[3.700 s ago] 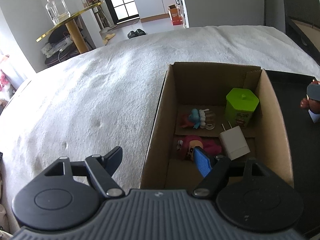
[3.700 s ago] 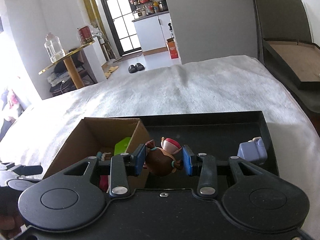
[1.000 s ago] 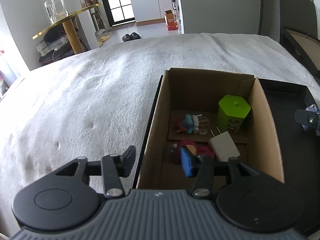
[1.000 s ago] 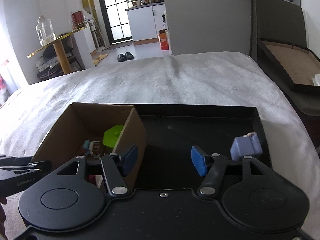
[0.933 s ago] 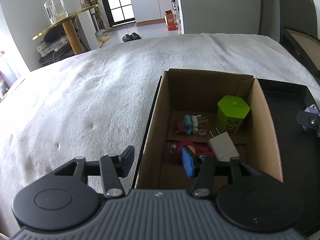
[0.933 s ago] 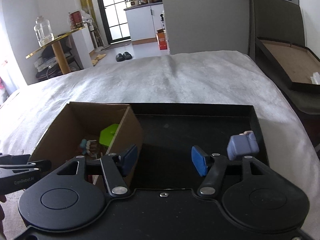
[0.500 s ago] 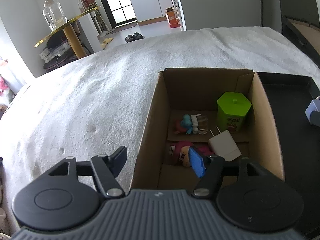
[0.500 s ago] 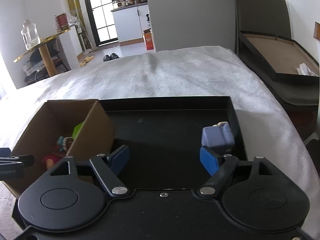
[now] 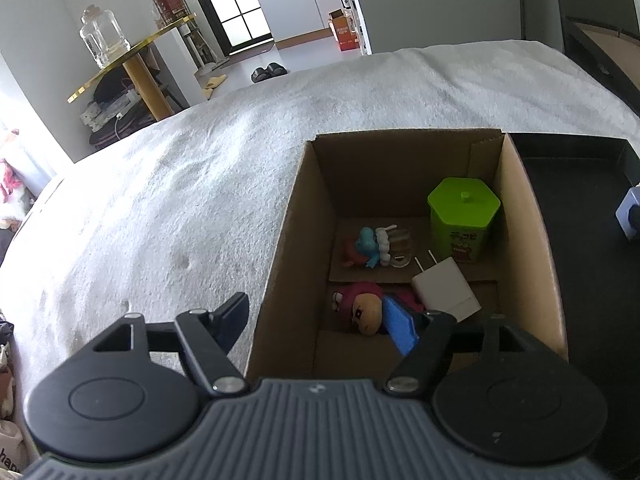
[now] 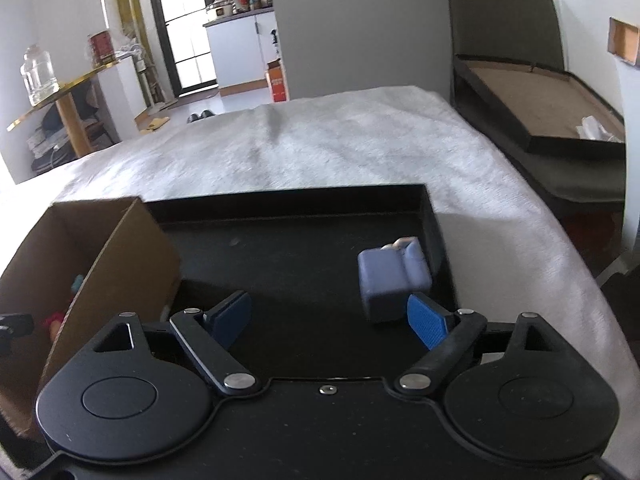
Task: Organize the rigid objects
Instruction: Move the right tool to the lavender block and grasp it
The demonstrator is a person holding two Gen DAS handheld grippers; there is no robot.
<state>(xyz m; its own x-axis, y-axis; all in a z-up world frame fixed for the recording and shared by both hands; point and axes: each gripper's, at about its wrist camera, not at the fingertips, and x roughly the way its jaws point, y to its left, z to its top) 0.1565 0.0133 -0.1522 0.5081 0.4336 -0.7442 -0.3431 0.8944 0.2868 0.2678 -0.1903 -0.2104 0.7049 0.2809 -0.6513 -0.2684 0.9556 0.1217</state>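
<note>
A cardboard box point(image 9: 536, 248) stands on a black tray point(image 10: 288, 248). In the box lie a green hexagonal tin point(image 9: 463, 216), a white charger point(image 9: 446, 294), a small blue figure point(image 9: 374, 246) and a red-haired doll point(image 9: 362, 308). My left gripper point(image 9: 320, 322) is open and straddles the box's near left wall. My right gripper point(image 10: 330, 316) is open over the tray. A lilac block toy point(image 10: 394, 276) lies just ahead of its right finger; it also shows at the right edge of the left wrist view point(image 9: 629, 216).
The tray and box rest on a white blanket point(image 9: 180, 208). A gold side table with a glass jar point(image 9: 102, 42) stands at the back left. A dark framed board point(image 10: 532, 112) leans at the right beyond the bed.
My right gripper, shut on a brown figure 3.7 s ago, is now open and empty. It has swung right across the tray toward the lilac block. The left gripper shifted only slightly.
</note>
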